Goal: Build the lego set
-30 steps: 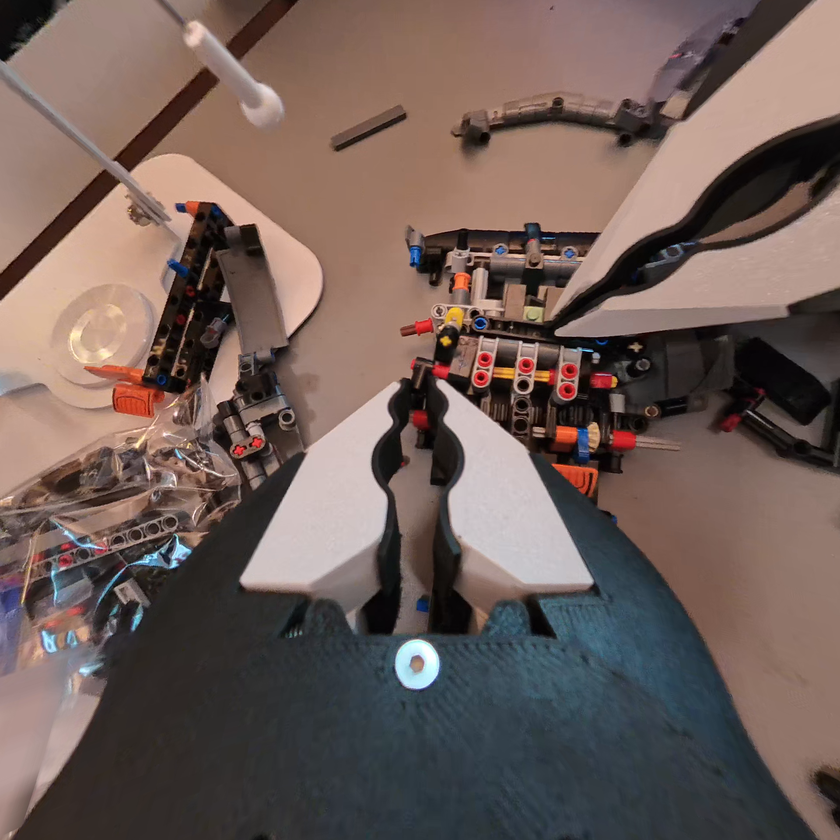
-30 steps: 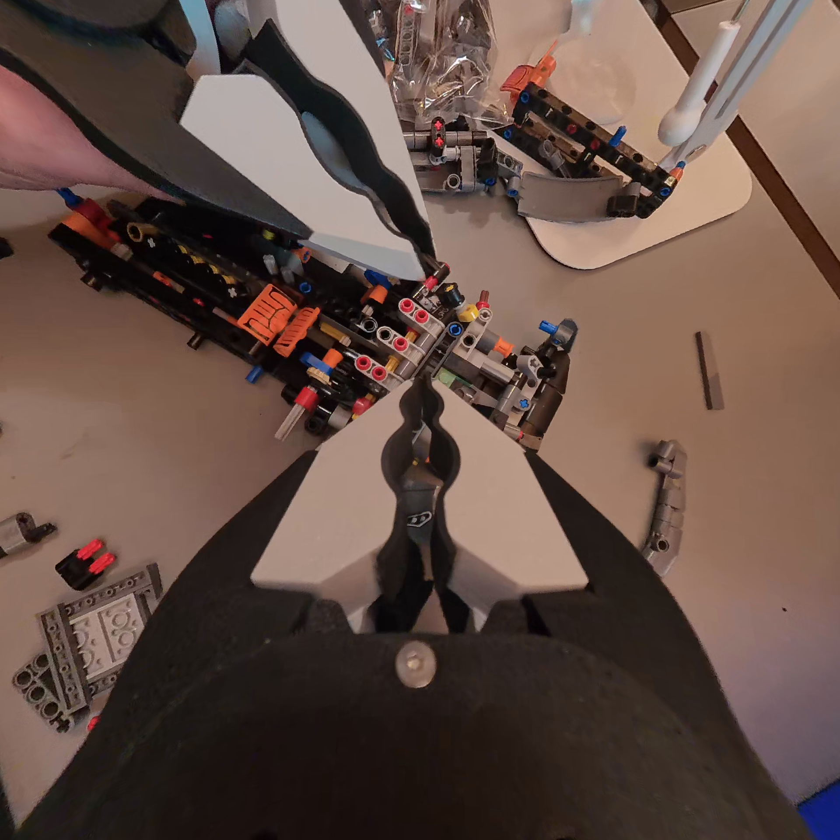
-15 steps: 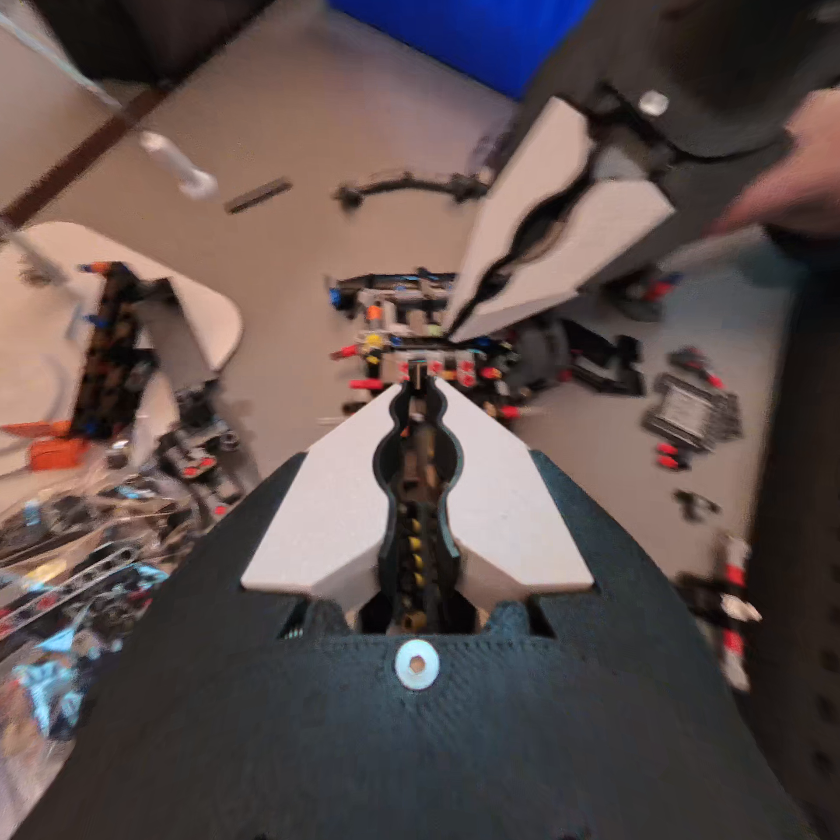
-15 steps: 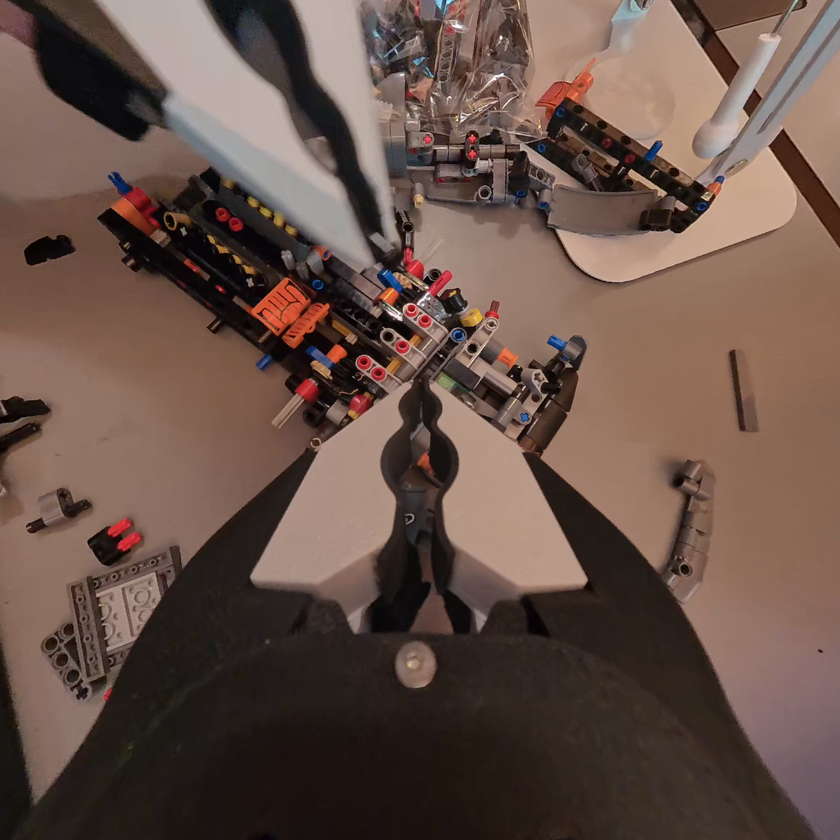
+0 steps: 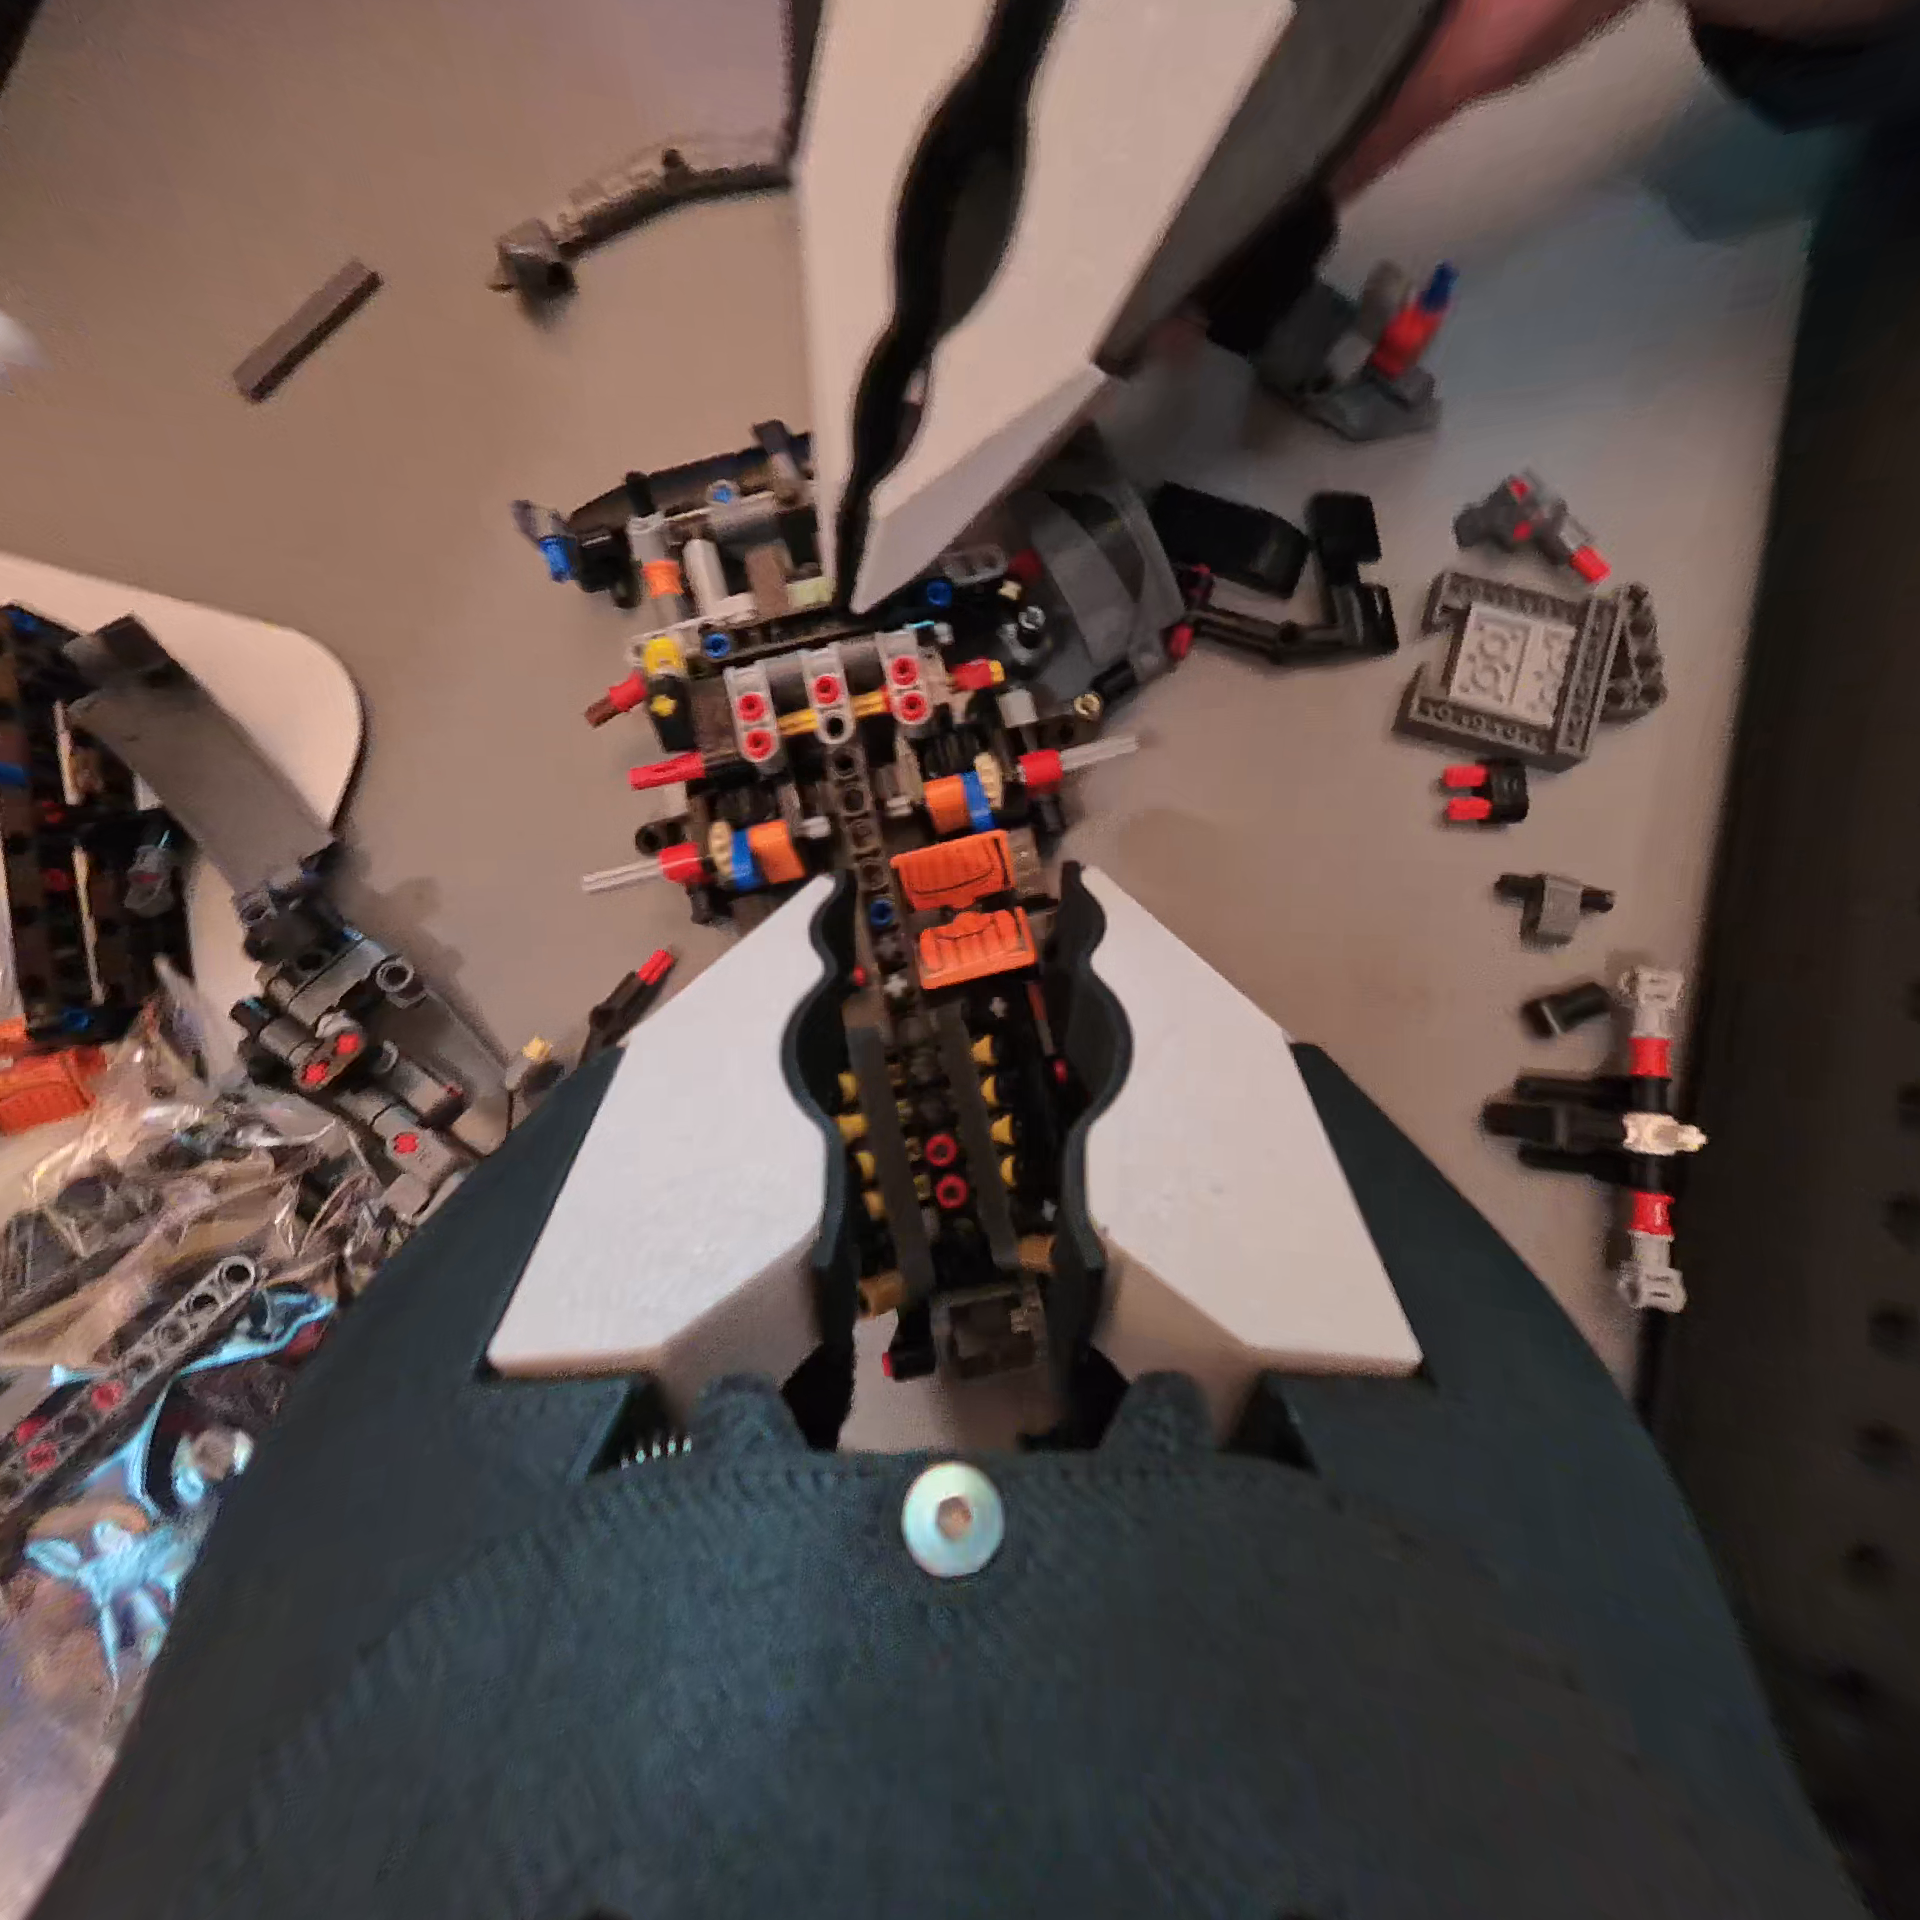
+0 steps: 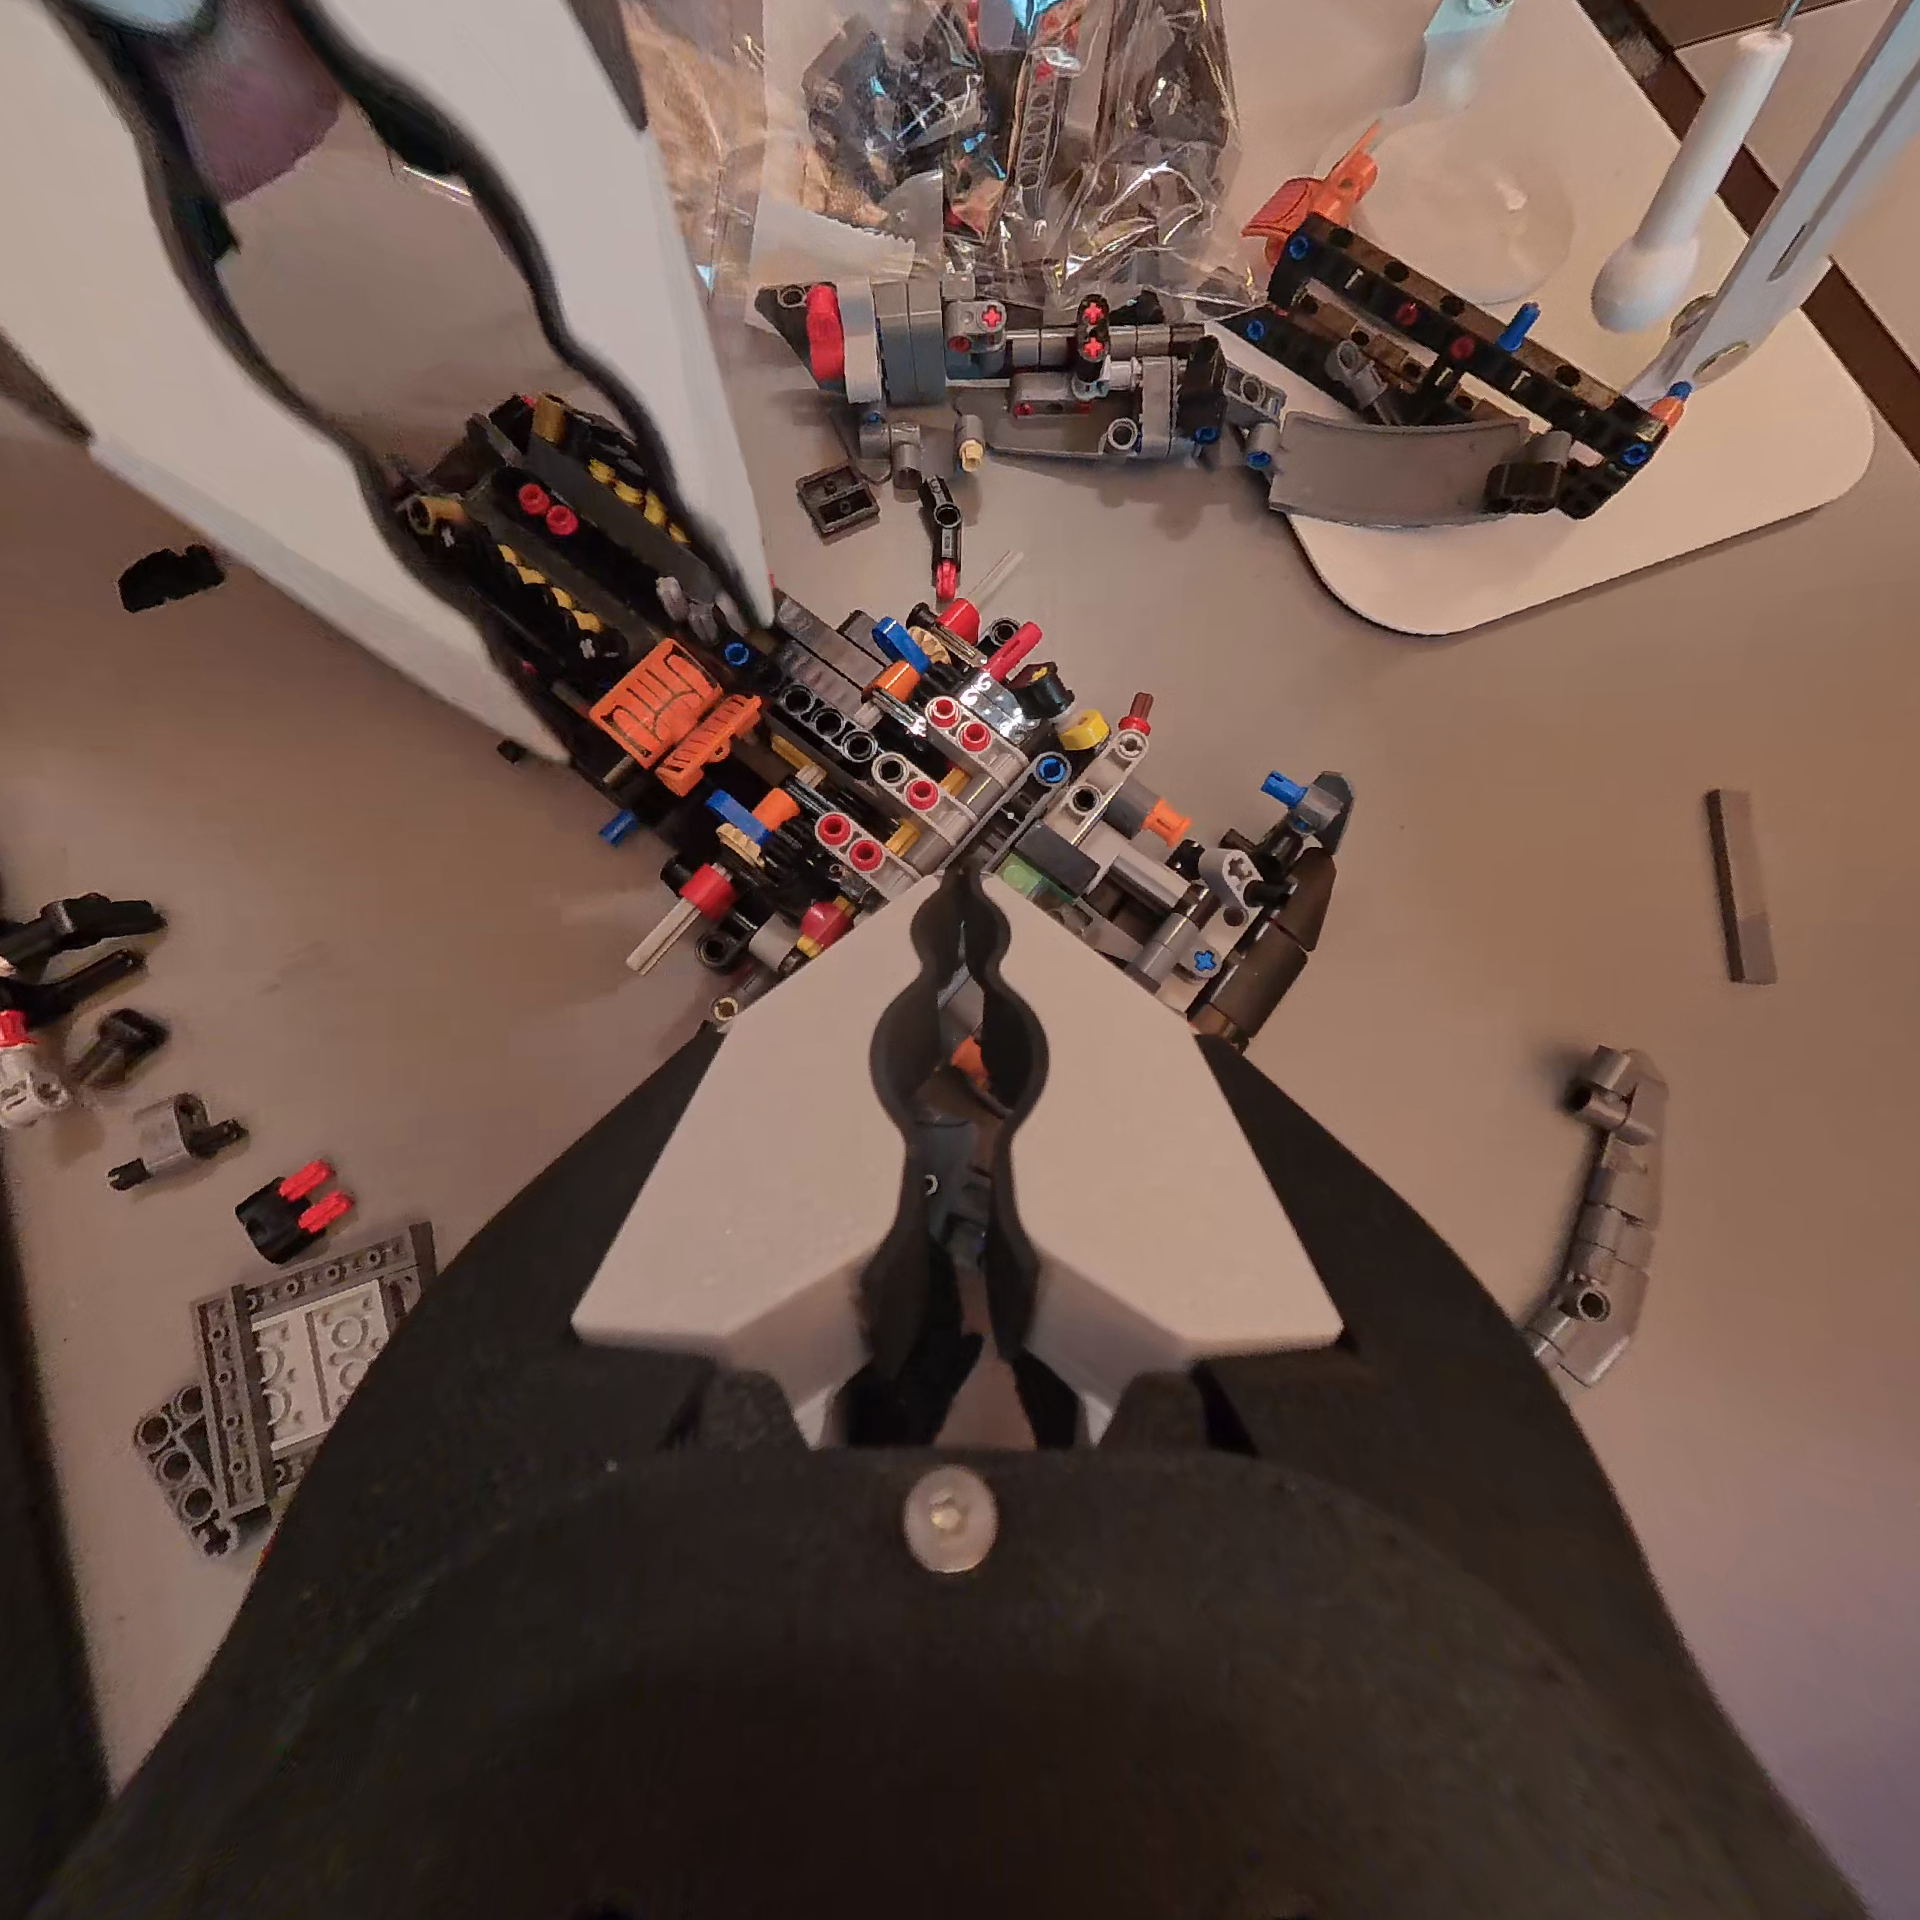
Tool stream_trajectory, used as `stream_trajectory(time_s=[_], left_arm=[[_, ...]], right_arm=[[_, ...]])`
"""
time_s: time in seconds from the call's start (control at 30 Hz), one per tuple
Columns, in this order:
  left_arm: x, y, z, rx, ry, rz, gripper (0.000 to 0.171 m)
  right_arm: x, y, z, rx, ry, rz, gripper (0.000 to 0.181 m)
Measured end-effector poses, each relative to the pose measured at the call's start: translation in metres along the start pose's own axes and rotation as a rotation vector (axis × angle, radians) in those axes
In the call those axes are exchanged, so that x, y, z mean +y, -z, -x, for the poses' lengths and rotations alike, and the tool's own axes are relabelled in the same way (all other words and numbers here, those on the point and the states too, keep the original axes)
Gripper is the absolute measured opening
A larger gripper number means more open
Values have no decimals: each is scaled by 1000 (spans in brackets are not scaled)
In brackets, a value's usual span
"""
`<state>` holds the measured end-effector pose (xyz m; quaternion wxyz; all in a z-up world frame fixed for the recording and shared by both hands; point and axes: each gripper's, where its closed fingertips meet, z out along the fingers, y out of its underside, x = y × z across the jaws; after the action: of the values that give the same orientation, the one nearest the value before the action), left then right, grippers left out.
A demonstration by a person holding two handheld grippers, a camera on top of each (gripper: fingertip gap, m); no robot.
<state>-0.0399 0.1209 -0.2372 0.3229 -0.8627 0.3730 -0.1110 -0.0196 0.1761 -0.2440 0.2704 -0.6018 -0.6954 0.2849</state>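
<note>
The long lego chassis point(image 6: 831, 748), black with red, yellow, blue and orange parts, lies on the grey table. My left gripper point(image 5: 951, 894) is open. Its fingers point(image 5: 675, 1143) straddle the chassis's rear end point(image 5: 935, 1122), just behind the orange pieces point(image 5: 961, 904); I cannot tell if the pads touch it. It also shows in the right wrist view point(image 6: 582, 582). My right gripper point(image 6: 961, 883) is shut on a small dark grey lego piece point(image 6: 951, 1174), its tips against the chassis's front part. It shows from the left wrist view point(image 5: 852, 592) too.
A clear bag of parts point(image 6: 987, 135) and a black frame with a grey curved panel point(image 6: 1455, 364) lie by a white stand base point(image 6: 1714, 499). A curved grey piece point(image 6: 1600, 1216), a dark bar point(image 6: 1737, 883), a grey plate assembly point(image 6: 291, 1340) and small loose parts point(image 6: 291, 1216) lie around. The grippers' ends are close to 7 centimetres from one another. The right tips stand about 20 centimetres off the dark bar point(image 6: 1737, 883). Seen from the left wrist view point(image 5: 307, 326) as well.
My left gripper has left the chassis's front corner, swung to its rear end, opened wider and come down astride it. My right gripper stays shut on its piece at the chassis front.
</note>
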Motion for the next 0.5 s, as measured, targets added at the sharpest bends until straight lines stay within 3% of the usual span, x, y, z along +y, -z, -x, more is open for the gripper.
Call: stream_trajectory(time_s=[0.13, 0.2, 0.33, 0.47, 0.5], left_arm=[[0, -13, 2, -104, -63, 77, 38], [11, -20, 6, -132, -58, 147, 48], [7, -4, 9, -117, -10, 71, 46], [24, 3, 7, -109, 30, 81, 42], [25, 2, 3, -80, 38, 78, 34]], right_arm=[[0, 0, 0, 4, 3, 1, 0], [0, 0, 0, 7, 8, 1, 0], [-2, 4, -2, 39, 57, 3, 2], [-20, 5, 34, -81, 83, -47, 7], [-23, 3, 43, -104, 75, -45, 7]])
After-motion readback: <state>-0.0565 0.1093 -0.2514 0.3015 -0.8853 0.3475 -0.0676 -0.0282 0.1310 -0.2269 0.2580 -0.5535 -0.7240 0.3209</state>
